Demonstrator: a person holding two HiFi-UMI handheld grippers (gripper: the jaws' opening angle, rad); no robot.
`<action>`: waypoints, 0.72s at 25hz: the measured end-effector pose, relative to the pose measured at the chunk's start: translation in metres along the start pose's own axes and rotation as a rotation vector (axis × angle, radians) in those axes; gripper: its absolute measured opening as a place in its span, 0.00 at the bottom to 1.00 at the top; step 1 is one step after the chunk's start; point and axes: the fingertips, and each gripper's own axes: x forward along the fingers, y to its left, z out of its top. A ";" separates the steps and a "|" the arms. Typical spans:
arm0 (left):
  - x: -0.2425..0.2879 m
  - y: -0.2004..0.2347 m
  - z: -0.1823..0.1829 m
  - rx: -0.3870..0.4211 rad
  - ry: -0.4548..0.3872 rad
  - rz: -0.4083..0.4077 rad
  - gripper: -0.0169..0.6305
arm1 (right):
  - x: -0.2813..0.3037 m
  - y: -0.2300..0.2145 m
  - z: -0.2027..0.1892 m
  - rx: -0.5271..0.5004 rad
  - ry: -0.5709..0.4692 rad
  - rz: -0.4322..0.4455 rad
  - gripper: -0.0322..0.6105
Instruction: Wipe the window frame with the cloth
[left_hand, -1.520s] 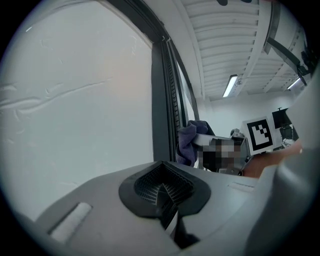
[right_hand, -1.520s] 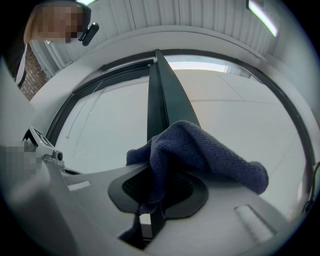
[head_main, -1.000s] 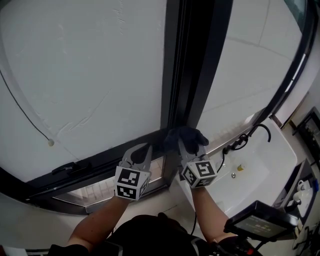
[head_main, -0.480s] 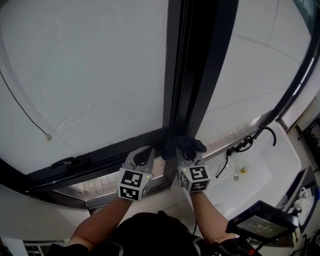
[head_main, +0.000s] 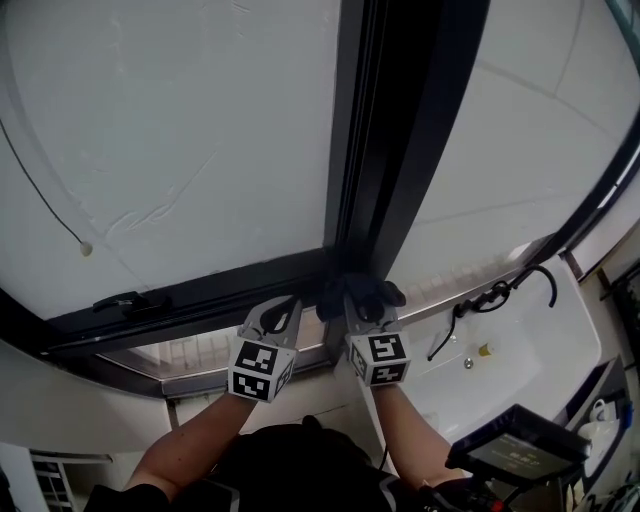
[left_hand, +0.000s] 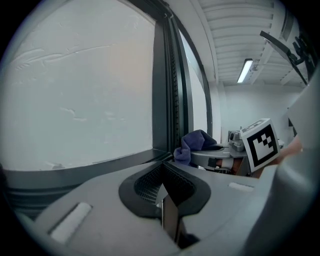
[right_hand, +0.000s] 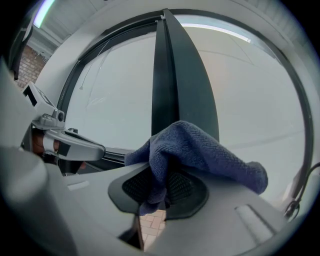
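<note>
Head view, looking steeply down at a large window, described from nine o'clock across to three o'clock. At nine o'clock a thin dark cord curves over the frosted left pane and ends in a small pale bead. Lower, near eight o'clock, a small black latch sits on the bottom rail of the dark window frame, whose wide vertical post runs from twelve o'clock down to the centre. Just below centre, at about seven o'clock, the left gripper points up at the bottom rail; the left gripper view shows its jaws pressed together with nothing between them. Whether its tip touches the rail cannot be told. Just beside it, at about six o'clock, the right gripper is clamped on a dark blue cloth, and the right gripper view shows the fabric bunched over the jaw tips with a fold pinched between them. The cloth sits at the corner where the post meets the bottom rail, against the foot of the post. Both forearms reach up from six o'clock. At four o'clock lies a white basin with a curved black tap at its near edge, and at five o'clock a dark screen is tilted toward the person.
</note>
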 end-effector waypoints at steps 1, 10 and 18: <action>-0.001 -0.001 -0.004 -0.002 0.005 0.004 0.02 | -0.001 0.001 -0.001 0.005 0.005 0.006 0.15; -0.010 -0.002 -0.016 -0.040 -0.004 0.022 0.02 | -0.022 0.003 -0.004 -0.071 0.043 0.052 0.15; -0.012 0.005 -0.019 -0.077 -0.005 0.070 0.02 | -0.026 0.005 -0.007 -0.061 0.038 0.102 0.15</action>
